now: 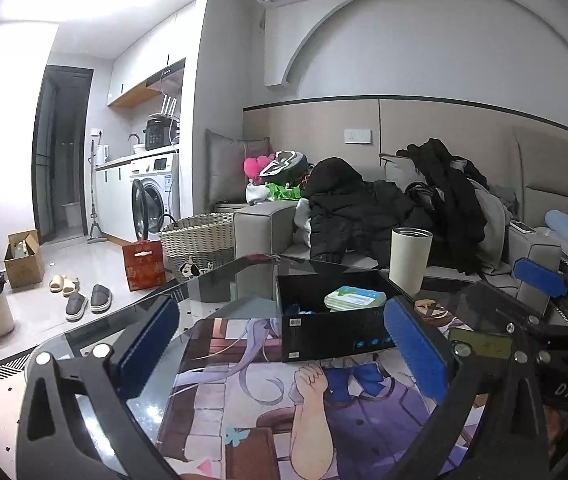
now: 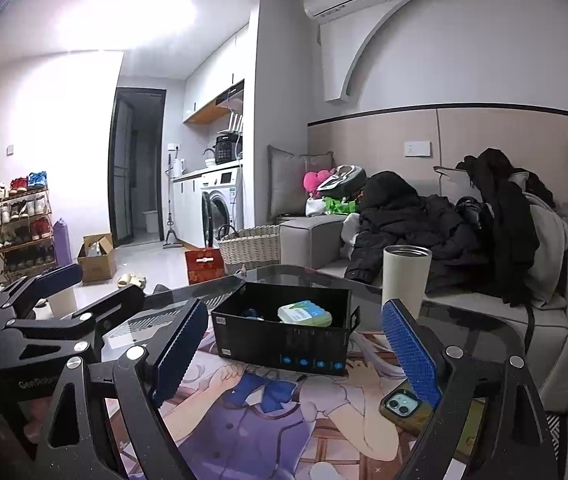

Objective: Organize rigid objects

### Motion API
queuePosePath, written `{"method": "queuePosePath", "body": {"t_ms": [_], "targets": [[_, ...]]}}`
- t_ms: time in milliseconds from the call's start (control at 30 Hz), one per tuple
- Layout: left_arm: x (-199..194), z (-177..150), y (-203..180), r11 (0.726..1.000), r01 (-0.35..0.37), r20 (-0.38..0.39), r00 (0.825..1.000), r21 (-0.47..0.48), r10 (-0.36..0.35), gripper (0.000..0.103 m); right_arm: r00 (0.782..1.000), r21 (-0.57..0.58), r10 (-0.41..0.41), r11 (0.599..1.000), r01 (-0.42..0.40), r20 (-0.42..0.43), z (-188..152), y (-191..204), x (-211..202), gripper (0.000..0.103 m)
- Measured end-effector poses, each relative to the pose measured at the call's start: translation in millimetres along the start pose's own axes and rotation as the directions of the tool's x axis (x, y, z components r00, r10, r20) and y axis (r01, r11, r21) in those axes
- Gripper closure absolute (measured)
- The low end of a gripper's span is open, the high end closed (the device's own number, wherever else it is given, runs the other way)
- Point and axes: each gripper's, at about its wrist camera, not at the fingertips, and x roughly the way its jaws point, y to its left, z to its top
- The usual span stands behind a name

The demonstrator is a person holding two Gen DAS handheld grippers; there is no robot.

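On the glass table, a black open-topped box is seen standing on a printed anime-style mat, with a flat green-and-white packet lying inside it near the right wall and something blue beside the packet that cannot be made out. Just behind the box, toward its right corner, a cream tumbler with a metal rim stands upright on the glass. The left gripper is held low over the mat in front of the box, its jaws spread wide with nothing between them; the blue pads stay apart from the box. In the right wrist view, the right gripper is likewise held before the box with its jaws wide and empty, and the left gripper is seen beside it at the left edge. A phone in a teal case lies camera-side up on the mat, just under the right gripper's right pad; whether they touch cannot be told. Beyond the table, a grey sofa is piled with dark clothing, and a wicker basket and a red box stand on the floor beside it
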Motion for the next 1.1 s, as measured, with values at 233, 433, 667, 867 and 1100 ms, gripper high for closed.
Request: {"method": "queuePosePath", "body": {"t_ms": [233,433,667,867,1100], "targets": [[-1.3,0.2,-2.8,1.0,0.006,-0.006,1.0,-0.003,-0.006,0.0,1.0,0.017,-0.028,0.999,0.028,-0.001,2.2,-6.3,2.1,0.01],[-1.8,-0.2,-3.9,1.0,0.001,-0.009,1.0,-0.002,-0.001,0.0,0.999,0.023,-0.032,0.999,0.033,-0.017,0.7,-7.8,5.4,0.01],[-0.8,-0.5,-4.7,1.0,0.0,-0.008,1.0,0.001,0.0,0.0,0.999,0.022,-0.033,0.999,0.033,-0.018,-0.1,-9.1,6.0,0.01],[-1.1,-0.1,-4.2,1.0,0.001,-0.008,1.0,-0.002,-0.001,0.0,0.999,0.025,-0.028,0.999,0.029,-0.033,-0.7,-9.5,8.2,0.01],[-0.6,-0.3,-4.7,1.0,0.002,-0.014,1.0,0.0,-0.002,0.0,0.999,0.024,-0.03,0.999,0.031,-0.032,-0.5,-9.5,8.7,0.01]]}}
